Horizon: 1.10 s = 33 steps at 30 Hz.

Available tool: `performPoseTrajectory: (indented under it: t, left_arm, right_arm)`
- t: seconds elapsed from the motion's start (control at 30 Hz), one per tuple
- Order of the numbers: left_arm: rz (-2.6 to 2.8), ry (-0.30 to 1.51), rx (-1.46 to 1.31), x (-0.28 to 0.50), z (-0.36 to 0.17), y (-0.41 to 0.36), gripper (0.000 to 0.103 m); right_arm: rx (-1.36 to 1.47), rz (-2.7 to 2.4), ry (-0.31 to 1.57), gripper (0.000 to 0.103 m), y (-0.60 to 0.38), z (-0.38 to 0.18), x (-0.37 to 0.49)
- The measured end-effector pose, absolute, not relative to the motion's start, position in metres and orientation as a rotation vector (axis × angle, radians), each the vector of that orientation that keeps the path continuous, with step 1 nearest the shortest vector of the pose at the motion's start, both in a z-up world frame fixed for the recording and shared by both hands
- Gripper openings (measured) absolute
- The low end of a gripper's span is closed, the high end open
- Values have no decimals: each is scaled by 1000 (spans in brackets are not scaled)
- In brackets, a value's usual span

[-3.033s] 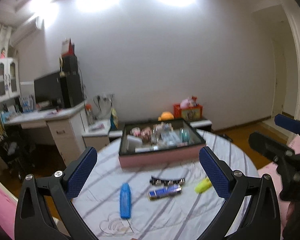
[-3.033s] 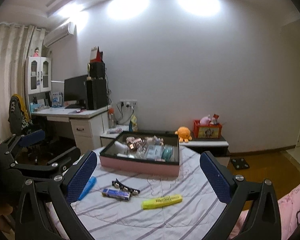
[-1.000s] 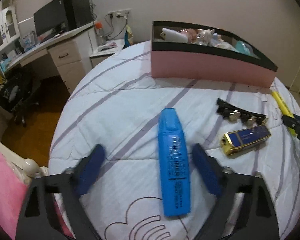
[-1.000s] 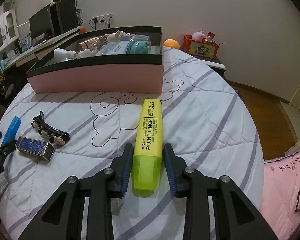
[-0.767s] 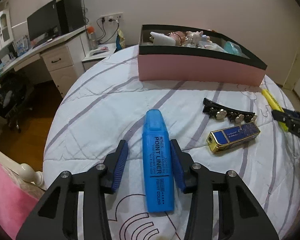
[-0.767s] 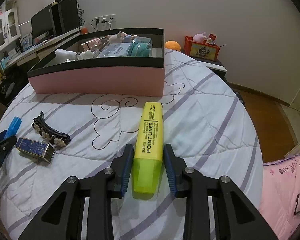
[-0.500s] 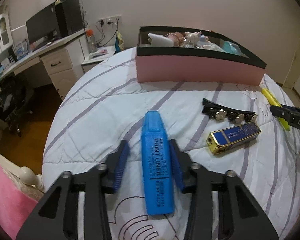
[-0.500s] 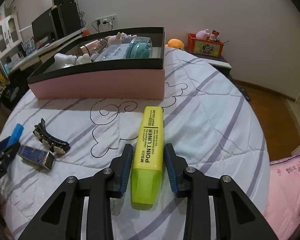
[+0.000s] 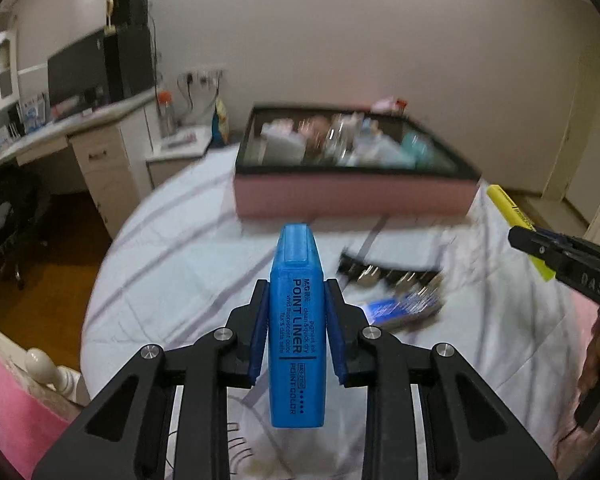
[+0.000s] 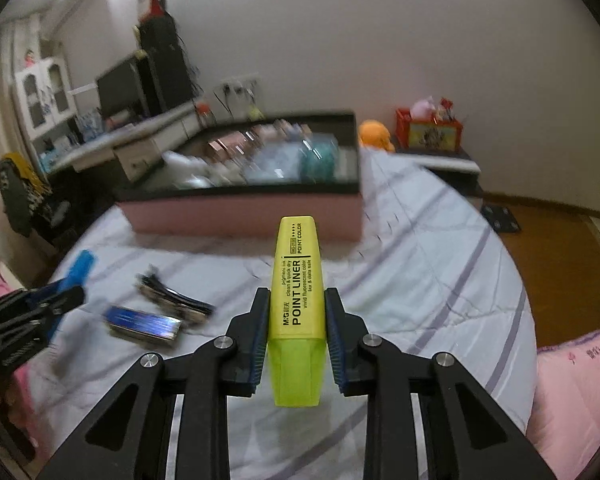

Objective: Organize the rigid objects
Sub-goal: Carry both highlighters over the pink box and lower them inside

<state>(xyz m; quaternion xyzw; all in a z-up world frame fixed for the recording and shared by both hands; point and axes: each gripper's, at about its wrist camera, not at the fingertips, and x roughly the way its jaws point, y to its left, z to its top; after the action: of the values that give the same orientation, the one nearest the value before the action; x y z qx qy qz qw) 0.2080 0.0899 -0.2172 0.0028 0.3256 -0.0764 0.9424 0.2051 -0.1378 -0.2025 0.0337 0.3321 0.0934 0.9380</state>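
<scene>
My left gripper (image 9: 296,312) is shut on a blue highlighter (image 9: 296,332) and holds it lifted above the striped bedspread (image 9: 172,264). My right gripper (image 10: 297,312) is shut on a yellow highlighter (image 10: 298,300), also lifted. A pink box with a black rim (image 9: 352,196), full of small items, stands ahead; it also shows in the right wrist view (image 10: 244,208). A black hair clip (image 9: 384,272) and a blue-and-gold case (image 9: 400,308) lie on the bed between the grippers. The right gripper with the yellow highlighter shows at the right edge of the left wrist view (image 9: 540,252).
A white desk with a monitor (image 9: 80,76) stands at the left. A low shelf with an orange plush (image 10: 376,134) and a red box (image 10: 428,132) is behind the bed. A pink bed frame (image 10: 576,384) borders the right. Wooden floor (image 10: 560,264) lies around.
Both grippers have lifted their highlighters off the bedspread and tilted up toward the pink box. The scene is blurred by the motion.
</scene>
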Motion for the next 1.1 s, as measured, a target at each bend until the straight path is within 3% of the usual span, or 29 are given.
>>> performPoseTrajectory:
  t: [0.47,1.1]
  left_arm:
    - [-189,375,50,155,-117,52,27]
    - [-168,268,107,126,-81,37,27]
  right_arm:
    - [-1,302,357,27,-81,-107,138]
    - [-15,282,267,27,-83,-82,121]
